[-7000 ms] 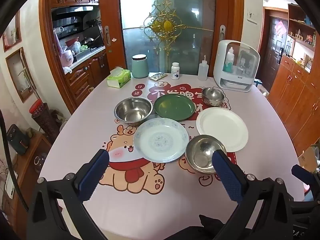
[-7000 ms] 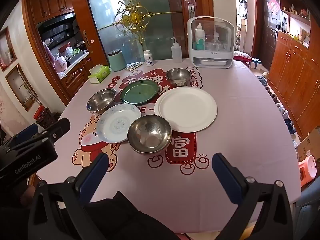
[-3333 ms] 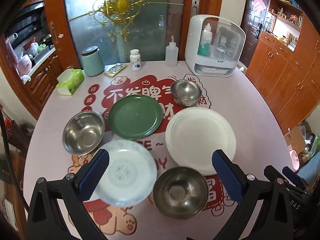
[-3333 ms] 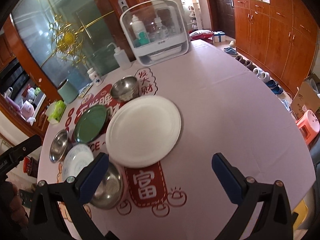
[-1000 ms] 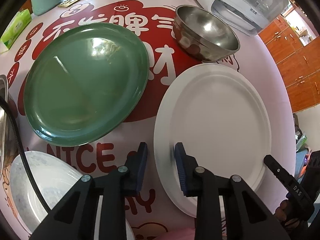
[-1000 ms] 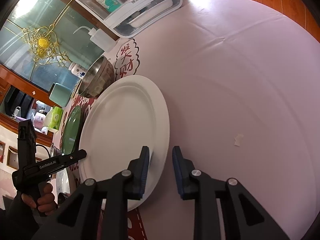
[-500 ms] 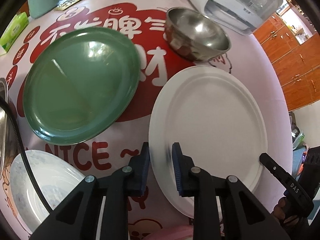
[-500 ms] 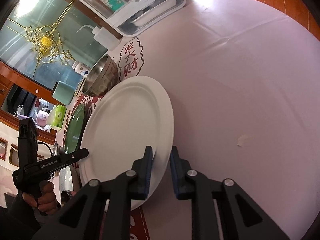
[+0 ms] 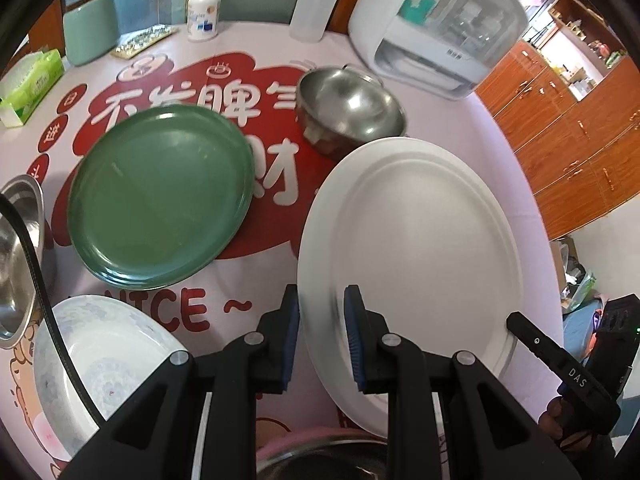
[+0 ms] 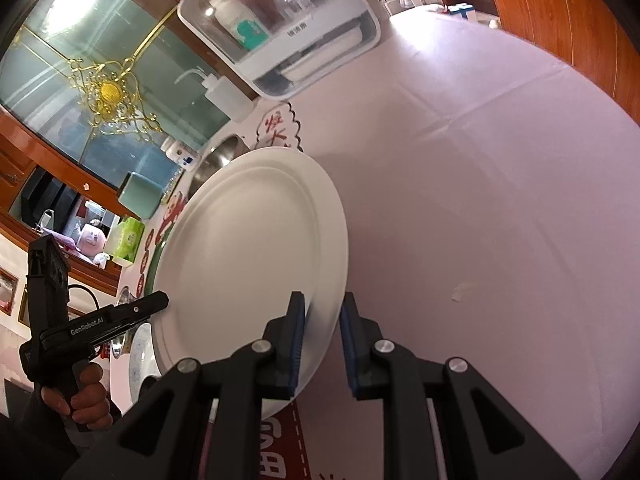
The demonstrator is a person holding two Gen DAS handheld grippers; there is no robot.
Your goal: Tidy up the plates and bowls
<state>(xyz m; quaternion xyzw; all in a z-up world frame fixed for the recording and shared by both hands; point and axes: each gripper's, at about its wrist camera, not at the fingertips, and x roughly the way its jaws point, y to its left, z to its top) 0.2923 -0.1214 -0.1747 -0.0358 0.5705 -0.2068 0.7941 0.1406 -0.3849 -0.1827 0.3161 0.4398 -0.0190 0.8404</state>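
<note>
- Two hand-held claws grip one white plate (image 9: 424, 236) from opposite edges above a round desk (image 10: 480, 168) covered in a pale pink cloth with red cartoon print.
- The left claw (image 9: 322, 334) is clamped on the plate's near-left rim, its blue pads (image 9: 292, 332) pressing the edge from either side.
- The right claw (image 10: 322, 338) is clamped on the opposite rim, seen edge-on between its own blue pads (image 10: 298, 340).
- The plate sits tilted, its far edge overlapping a steel bowl (image 9: 350, 110) in the left wrist view.
- A green plate (image 9: 160, 196) lies flat on the desk to the left of the white one, apart from it.
- A pale patterned plate (image 9: 100, 368) lies at lower left, near the green plate, with a second steel bowl (image 9: 16, 256) just beside it at the frame's edge.
- The rim of a third steel bowl (image 9: 320, 456) shows at the bottom, under the left claw.
- At the back of the desk stand a white cabinet with a clear lid (image 9: 436, 28), a squeeze bottle (image 9: 314, 4), a pill bottle (image 9: 204, 12), a mint canister (image 9: 90, 30) and a green tissue pack (image 9: 30, 86).
- A person's hand (image 10: 86, 396) holds the left claw's black handle in the right wrist view.
</note>
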